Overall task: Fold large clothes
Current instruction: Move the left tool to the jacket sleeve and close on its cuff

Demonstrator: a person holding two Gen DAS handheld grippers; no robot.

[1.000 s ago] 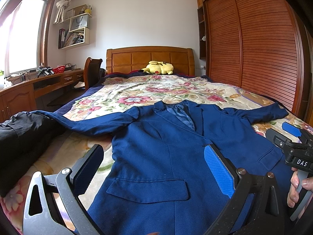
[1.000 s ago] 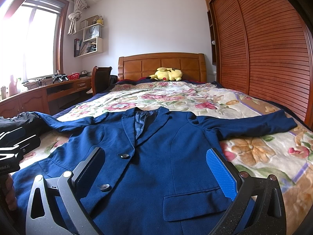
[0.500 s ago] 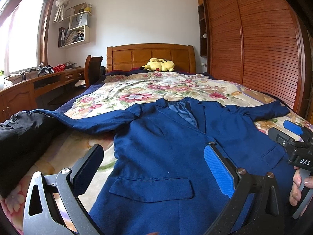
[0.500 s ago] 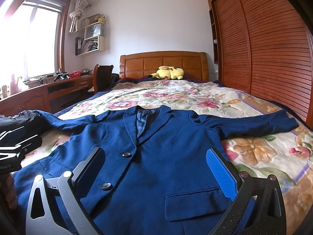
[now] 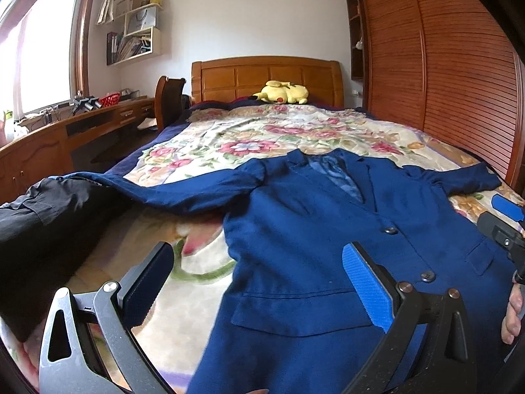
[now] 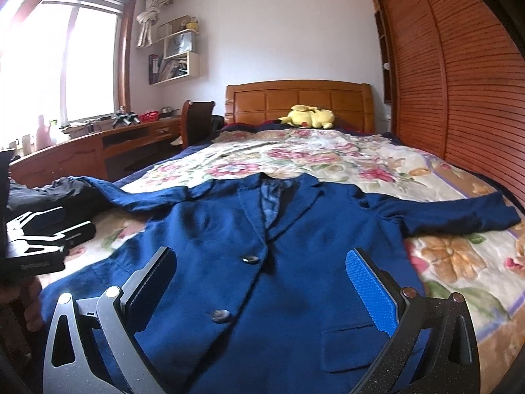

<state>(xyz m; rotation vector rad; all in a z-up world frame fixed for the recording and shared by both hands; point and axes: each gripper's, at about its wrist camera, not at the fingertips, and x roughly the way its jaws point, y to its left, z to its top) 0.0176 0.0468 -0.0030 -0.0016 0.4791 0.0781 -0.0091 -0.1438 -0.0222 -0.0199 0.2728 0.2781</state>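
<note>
A navy blue suit jacket (image 5: 315, 239) lies face up and spread flat on the floral bedspread (image 5: 262, 138), sleeves stretched out to both sides, two buttons down the front. It also shows in the right wrist view (image 6: 288, 262). My left gripper (image 5: 256, 272) is open and empty, above the jacket's left hem and pocket. My right gripper (image 6: 259, 279) is open and empty, above the jacket's lower front by the buttons. Each gripper shows at the edge of the other's view.
A black garment (image 5: 42, 216) lies at the bed's left edge, under the jacket's left sleeve end. A yellow plush toy (image 5: 283, 92) sits by the wooden headboard. A desk and chair (image 5: 98, 124) stand on the left, a slatted wardrobe (image 5: 436, 65) on the right.
Both grippers have moved a little left and higher over the jacket. The jacket has not moved. Both grippers stay open.
</note>
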